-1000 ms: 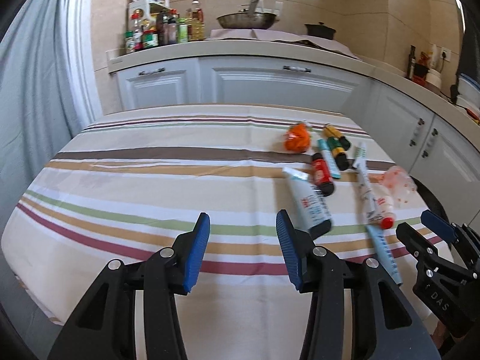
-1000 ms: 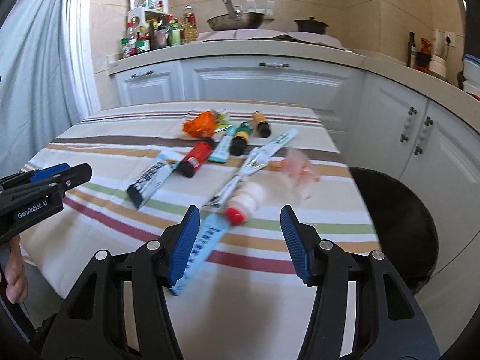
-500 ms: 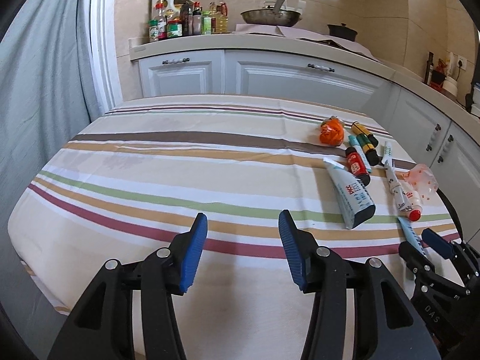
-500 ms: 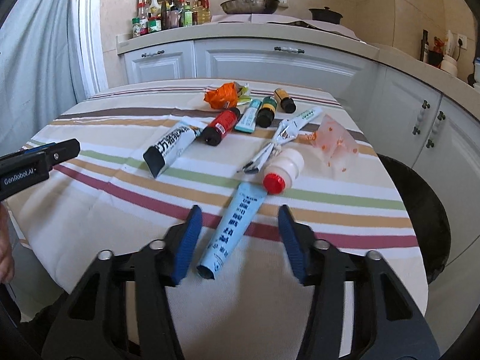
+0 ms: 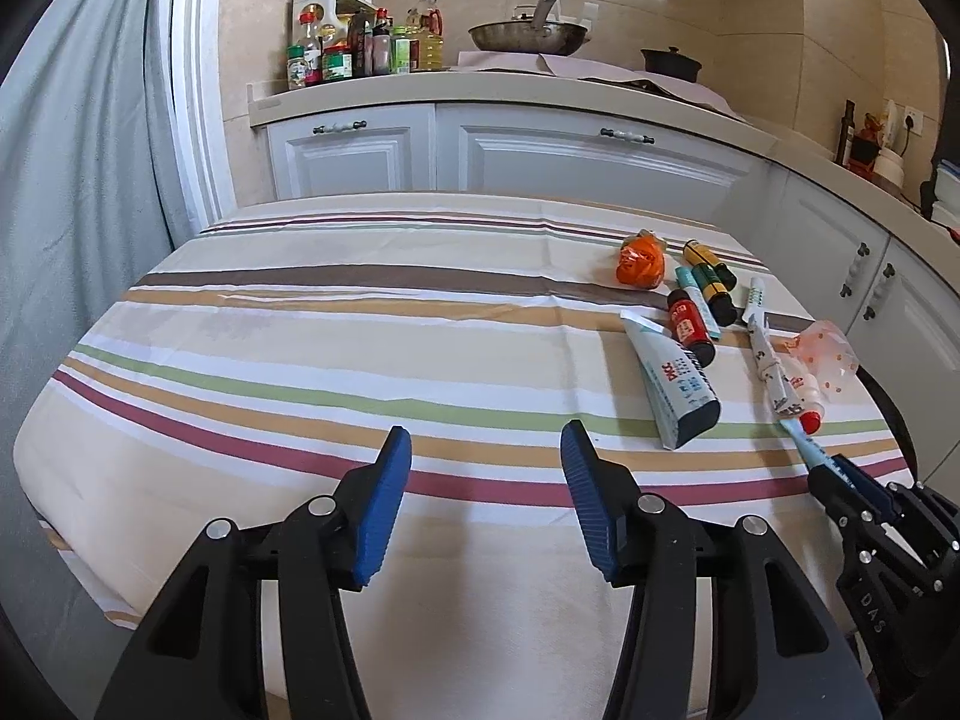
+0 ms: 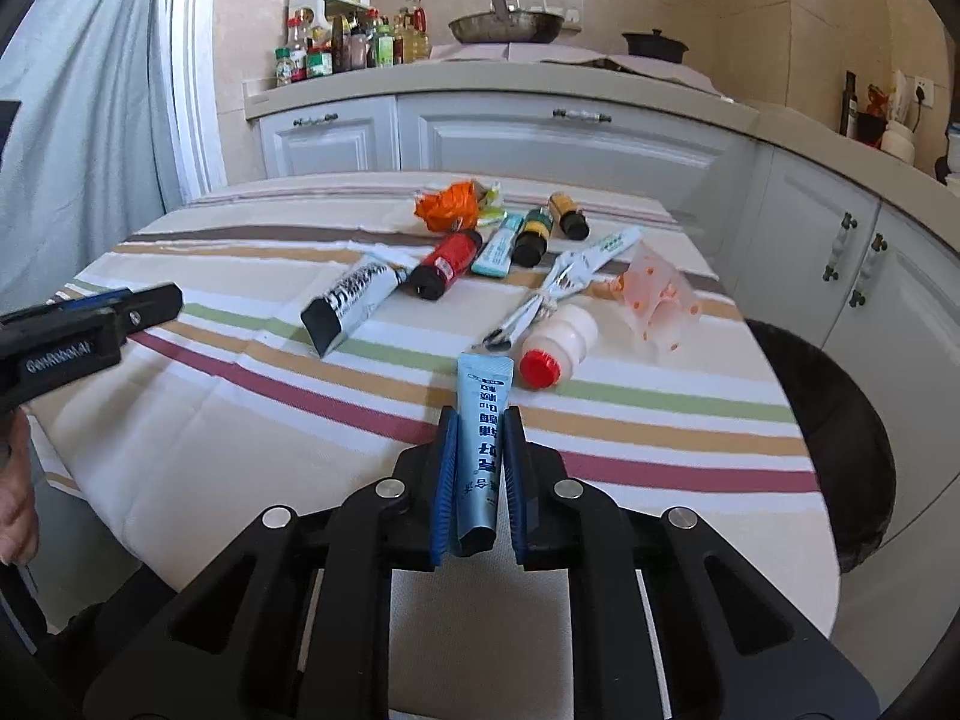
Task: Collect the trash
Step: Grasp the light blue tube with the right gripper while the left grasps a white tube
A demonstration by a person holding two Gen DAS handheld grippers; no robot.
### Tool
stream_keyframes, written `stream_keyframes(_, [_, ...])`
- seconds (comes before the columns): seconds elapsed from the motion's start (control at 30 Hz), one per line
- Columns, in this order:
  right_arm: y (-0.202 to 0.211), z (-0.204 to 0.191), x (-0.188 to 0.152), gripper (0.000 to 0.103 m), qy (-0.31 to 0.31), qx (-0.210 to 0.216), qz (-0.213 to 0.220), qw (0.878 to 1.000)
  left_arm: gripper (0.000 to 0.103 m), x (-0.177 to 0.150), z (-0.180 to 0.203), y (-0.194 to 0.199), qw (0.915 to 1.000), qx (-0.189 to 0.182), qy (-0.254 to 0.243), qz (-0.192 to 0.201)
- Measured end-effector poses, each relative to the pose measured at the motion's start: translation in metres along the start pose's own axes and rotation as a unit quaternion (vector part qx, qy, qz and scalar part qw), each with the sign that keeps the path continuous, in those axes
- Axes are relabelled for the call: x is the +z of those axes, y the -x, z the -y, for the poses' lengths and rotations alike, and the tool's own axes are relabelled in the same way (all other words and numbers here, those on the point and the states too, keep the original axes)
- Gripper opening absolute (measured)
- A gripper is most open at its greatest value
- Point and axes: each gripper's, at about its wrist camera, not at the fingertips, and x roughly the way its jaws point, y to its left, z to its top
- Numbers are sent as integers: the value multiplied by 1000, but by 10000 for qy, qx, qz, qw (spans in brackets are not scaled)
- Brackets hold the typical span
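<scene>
Kitchen setting: white cabinets, tiled wall, spice bottles and a wok [image 6: 507, 24] on the far counter. Bench [image 6: 252, 420] draped in striped woven cloth, slightly creased.

Left to right across the bench:
- Left hand-held gripper [image 5: 486, 495]: jaws wide apart, nothing between them, over bare cloth near the front edge.
- Black-and-white tube [image 6: 354, 305]: flattened, crimped end, soft laminate; likely light and pliable.
- Orange wrapper [image 6: 449, 210]: crumpled film, springy; best pinched through the bulk.
- Red bottle [image 6: 447, 264]: lying on its side, rigid, smooth; liable to roll.
- Teal stick pack [image 6: 498, 249], then two small dark bottles [image 6: 531, 237] with yellow labels, all just beside one another.
- Light blue tube [image 6: 483, 420]: task item in hand, pinched between the jaws of the right hand-held gripper [image 6: 480, 480], which are closed on its cap end; flat sealed end pointing away towards the other litter. Soft, light, glossy skin; judged slippery, and likely to droop or squirm if gripped near the thin end. Present hold near the stiffer shoulder appears sound.
- Long crumpled sachet [image 6: 570, 276]: thin foil, floppy.
- White bottle with red cap [image 6: 558, 345]: rigid plastic, on its side.
- Spotted clear bag [image 6: 660, 294]: flimsy film, prone to slip.
- Dark bin [image 6: 840, 420] beside the bench's right edge.
</scene>
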Motion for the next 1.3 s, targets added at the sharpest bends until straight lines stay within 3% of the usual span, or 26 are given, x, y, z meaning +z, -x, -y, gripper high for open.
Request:
stream_keyframes(0.37, [28,24,13,15,-107,-326,449,9984,52,6,31,-1,9993,-315,-224,10])
stream_keyframes(0.73, [24,79,20,15,-571,-716,462,9947,55,19,71,-16,9974,-555,-454,-59])
stream_keyframes(1.0, [14,119,28,15,-858,-958,420,9908,55,29,88,-38,9973,-497,-502,-197])
stream_keyframes(1.3, [-4,143,34,15,-981,-929,272,9905,55,32,89,-60,9973,-361,-416,-483])
